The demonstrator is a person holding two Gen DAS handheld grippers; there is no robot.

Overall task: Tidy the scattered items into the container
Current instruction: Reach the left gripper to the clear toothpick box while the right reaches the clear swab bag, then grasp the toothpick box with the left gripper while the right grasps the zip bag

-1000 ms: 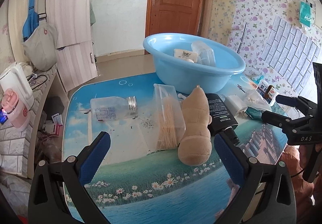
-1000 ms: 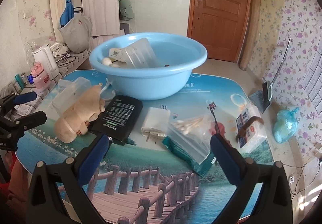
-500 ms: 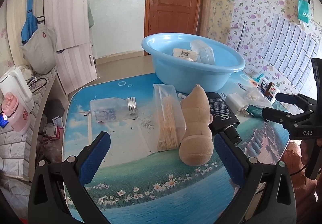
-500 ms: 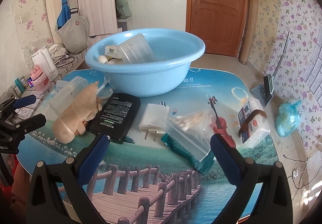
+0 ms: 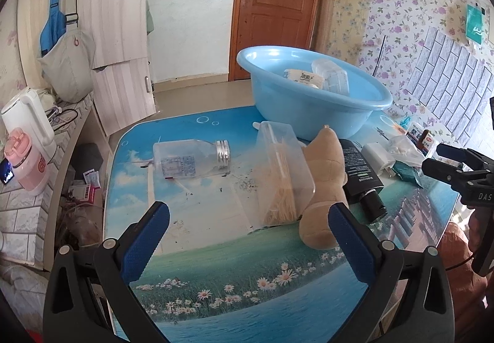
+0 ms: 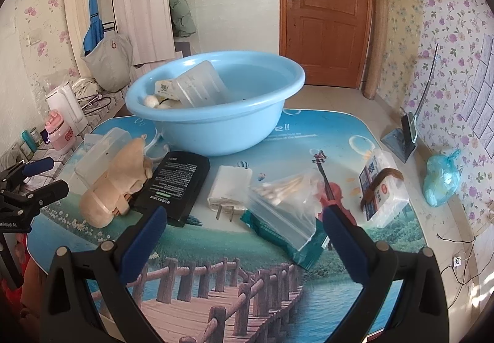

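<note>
A light blue basin (image 5: 308, 108) (image 6: 216, 127) stands at the back of the table and holds a clear box and a packet. Scattered in front of it lie a clear bottle (image 5: 191, 159), a clear box of toothpicks (image 5: 282, 176), a tan plush toy (image 5: 324, 185) (image 6: 117, 179), a black tube (image 5: 361, 176) (image 6: 176, 182), a white charger (image 6: 230, 192), a zip bag of cotton swabs (image 6: 284, 204) and a tissue pack (image 6: 383, 192). My left gripper (image 5: 248, 219) is open over the near table, the plush by its right finger. My right gripper (image 6: 244, 224) is open before the charger and bag.
The table (image 5: 216, 266) carries a printed landscape cover. A white kettle (image 5: 27, 117) and pink cup (image 5: 26, 164) sit on a side counter at the left. A blue plastic bag (image 6: 441, 179) and a dustpan (image 6: 404, 139) lie on the floor at the right. A brown door (image 6: 324, 16) is behind.
Both grippers stay open and have shifted only slightly; the views sit a little lower and further back. No item on the table has moved.
</note>
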